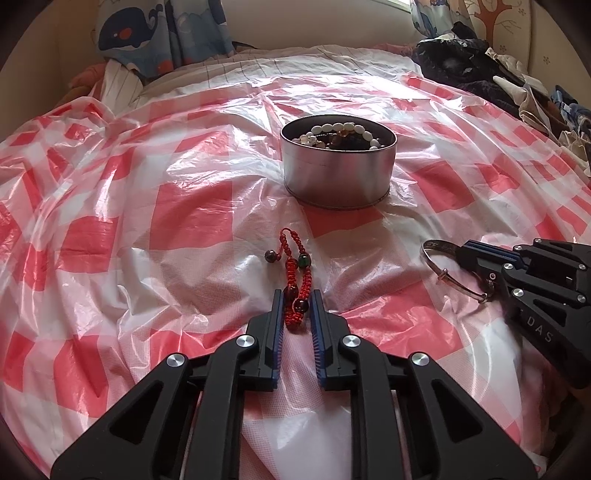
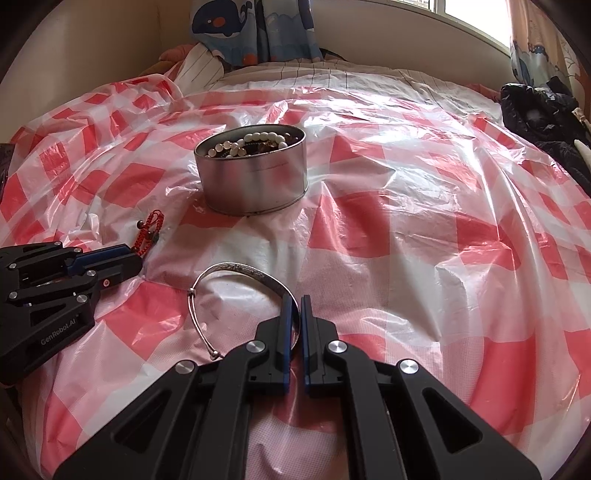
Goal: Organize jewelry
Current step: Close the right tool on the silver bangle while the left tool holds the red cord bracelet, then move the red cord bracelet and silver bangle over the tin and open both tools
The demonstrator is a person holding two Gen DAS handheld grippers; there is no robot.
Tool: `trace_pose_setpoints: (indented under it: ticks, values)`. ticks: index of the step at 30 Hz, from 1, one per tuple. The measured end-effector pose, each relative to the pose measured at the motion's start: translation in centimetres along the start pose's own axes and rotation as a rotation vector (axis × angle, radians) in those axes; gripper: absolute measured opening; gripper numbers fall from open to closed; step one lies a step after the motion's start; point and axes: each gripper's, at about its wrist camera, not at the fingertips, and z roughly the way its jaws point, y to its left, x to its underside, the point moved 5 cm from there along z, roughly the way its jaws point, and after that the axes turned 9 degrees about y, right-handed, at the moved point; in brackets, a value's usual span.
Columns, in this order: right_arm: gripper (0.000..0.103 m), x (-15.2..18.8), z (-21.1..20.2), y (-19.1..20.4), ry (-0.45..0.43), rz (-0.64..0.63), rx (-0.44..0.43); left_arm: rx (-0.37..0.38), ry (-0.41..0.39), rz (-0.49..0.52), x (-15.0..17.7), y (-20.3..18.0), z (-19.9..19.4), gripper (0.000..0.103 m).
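A round metal tin holding bead bracelets stands on the red-and-white checked plastic sheet; it also shows in the right wrist view. A red braided bracelet with dark beads lies on the sheet, its near end between the pads of my left gripper, which stands narrowly open around it. My right gripper is shut on a silver bangle, gripping its right side; the bangle rests low over the sheet. It also shows in the left wrist view.
The plastic sheet covers a bed. Dark clothes are piled at the far right. Whale-print curtains hang behind, with a window at the upper right.
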Motion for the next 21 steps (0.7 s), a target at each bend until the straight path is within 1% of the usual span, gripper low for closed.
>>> trace_pose_setpoints:
  ticks: [7,18,20,21]
  values:
    - [0.005,-0.01,0.0,0.0,0.0,0.0,0.001,0.0,0.0,0.005,-0.07,-0.16,0.01,0.017]
    - [0.005,-0.03,0.01,0.02,0.001,0.0,0.001,0.001,-0.002,0.008,-0.11,-0.46,0.01,0.019]
    - [0.005,-0.03,0.0,0.04,0.001,0.0,0.0,0.007,-0.004,0.006,-0.18,-0.55,-0.01,0.018]
    - [0.005,-0.04,-0.01,0.06,0.0,0.0,0.0,0.011,-0.006,0.005,-0.18,-0.52,-0.05,0.011]
